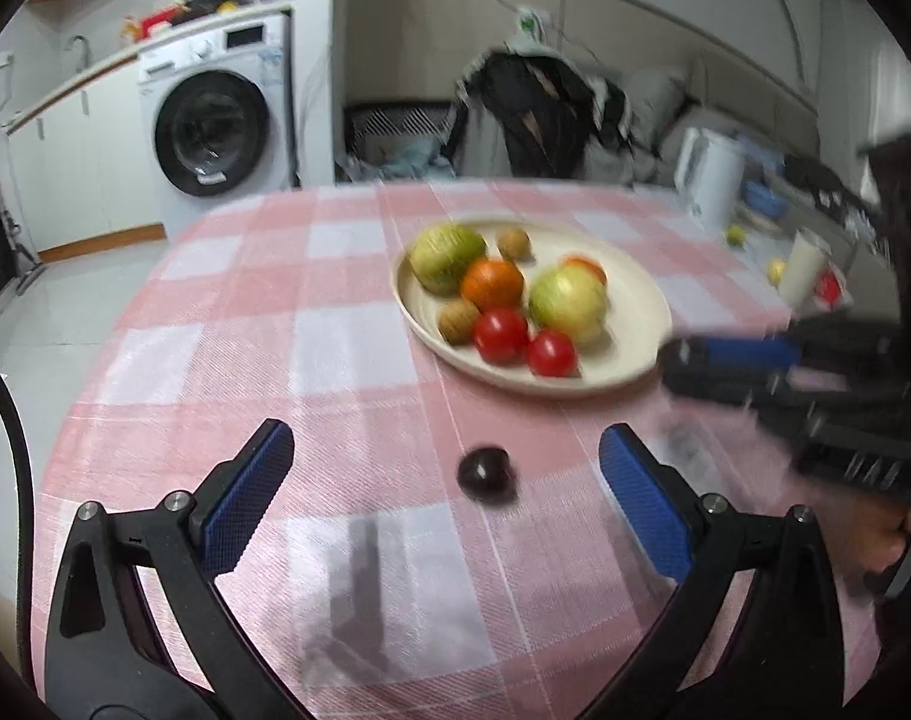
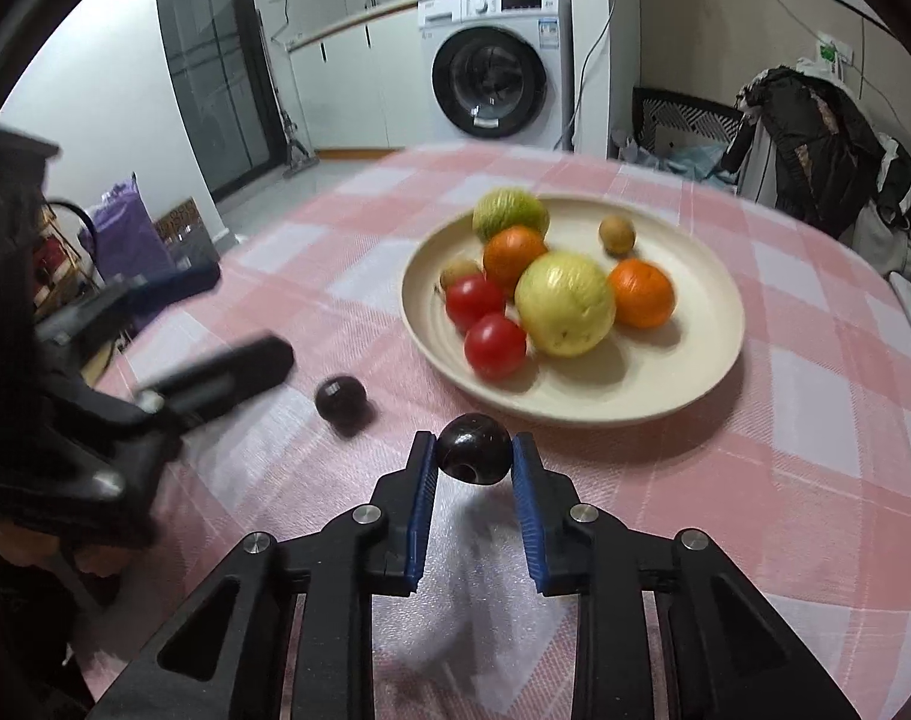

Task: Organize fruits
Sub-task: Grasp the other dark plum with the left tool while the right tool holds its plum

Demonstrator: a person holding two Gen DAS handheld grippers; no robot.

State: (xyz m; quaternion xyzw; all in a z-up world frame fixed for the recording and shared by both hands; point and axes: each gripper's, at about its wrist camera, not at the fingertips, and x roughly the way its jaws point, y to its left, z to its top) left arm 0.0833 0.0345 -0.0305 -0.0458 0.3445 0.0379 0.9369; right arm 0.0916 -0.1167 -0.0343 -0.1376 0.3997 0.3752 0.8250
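Cream plate (image 2: 683,384) on pink-check desk (image 2: 785,480) w/ 2 green-yellow fruits, 2 oranges (image 2: 642,293), 2 red tomatoes (image 2: 495,345), 2 small brown fruits. Dark plum (image 2: 340,397) loose on desk, just left of plate. 2nd dark plum (image 2: 473,456) pinched btwn right gripper (image 2: 474,461) fingers, near plate's front rim.

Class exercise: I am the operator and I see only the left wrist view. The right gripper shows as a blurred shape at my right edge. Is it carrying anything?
Observer: Yes. The right gripper is shut on a dark plum, held just short of the plate.
Operator: Then the dark fruit between my open fingers is another one?
Observer: Yes, a second plum lies on the tablecloth, beside the left gripper's fingertip.
Operator: How many oranges are on the plate? One looks hidden.
Observer: Two; the second orange sits right of the big yellow-green fruit.
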